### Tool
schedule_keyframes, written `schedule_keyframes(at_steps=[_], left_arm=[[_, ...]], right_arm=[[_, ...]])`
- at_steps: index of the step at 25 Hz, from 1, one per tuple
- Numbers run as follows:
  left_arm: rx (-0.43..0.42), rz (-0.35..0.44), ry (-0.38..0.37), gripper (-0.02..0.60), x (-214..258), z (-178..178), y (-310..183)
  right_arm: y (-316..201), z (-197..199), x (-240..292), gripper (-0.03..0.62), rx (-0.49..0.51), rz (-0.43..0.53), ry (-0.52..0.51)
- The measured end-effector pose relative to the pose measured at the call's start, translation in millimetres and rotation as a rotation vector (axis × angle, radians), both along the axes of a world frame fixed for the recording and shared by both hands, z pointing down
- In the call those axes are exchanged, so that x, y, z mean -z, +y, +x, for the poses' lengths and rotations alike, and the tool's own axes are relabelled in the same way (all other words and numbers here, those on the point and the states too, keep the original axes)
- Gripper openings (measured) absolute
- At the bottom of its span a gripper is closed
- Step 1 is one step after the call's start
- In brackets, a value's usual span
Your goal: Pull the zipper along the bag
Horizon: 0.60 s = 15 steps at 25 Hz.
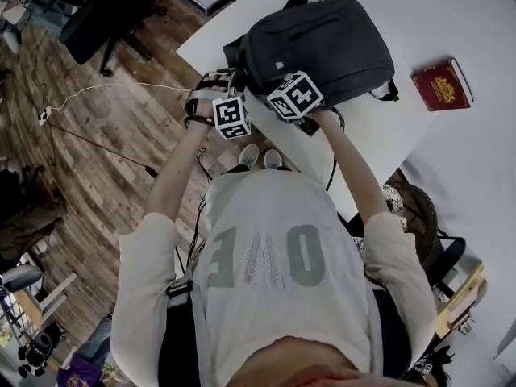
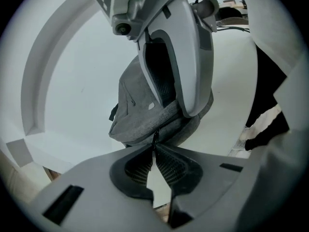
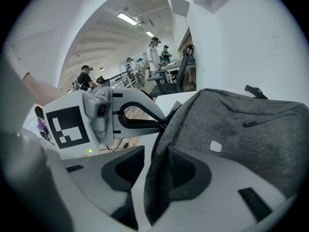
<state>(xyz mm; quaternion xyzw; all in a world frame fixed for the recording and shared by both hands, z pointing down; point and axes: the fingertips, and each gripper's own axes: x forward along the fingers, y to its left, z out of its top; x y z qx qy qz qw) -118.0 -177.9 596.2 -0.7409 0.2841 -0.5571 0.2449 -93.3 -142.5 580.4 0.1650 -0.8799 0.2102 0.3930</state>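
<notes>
The left gripper (image 2: 154, 151) pinches the zipper pull (image 2: 155, 138) at the near edge of the grey backpack (image 1: 322, 47), which lies on the white table (image 1: 476, 22). The right gripper (image 3: 153, 175) stands wide around that edge, unclamped. Unbraced, the backpack could drag along with the pull, or the thin tab could slip free.

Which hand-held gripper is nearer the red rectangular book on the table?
Right. The right hand-held gripper sits left of the red rectangular book; the left hand-held gripper, further left.

bare table (image 1: 463, 14) around bag (image 1: 322, 47), red book (image 1: 441, 85) at right
</notes>
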Motion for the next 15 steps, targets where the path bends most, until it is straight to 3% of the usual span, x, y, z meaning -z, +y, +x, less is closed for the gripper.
schedule_keyframes(at_steps=[5,10,15], left_arm=[[-0.055,0.009,-0.055,0.026,-3.0,2.6,-1.1],[-0.029,-0.034,0.043,0.025,3.8,-3.0,6.6],[0.025,-0.040,0.082,0.025,8.8,-13.5,4.2]], right_arm=[[-4.9,2.7,-4.1,0.123,-0.042,-0.007,0.013],[-5.9,3.4,-8.9,0.112,-0.078,-0.005,0.116],[-4.7,0.3,-12.0,0.069,-0.006,0.046,0.263]])
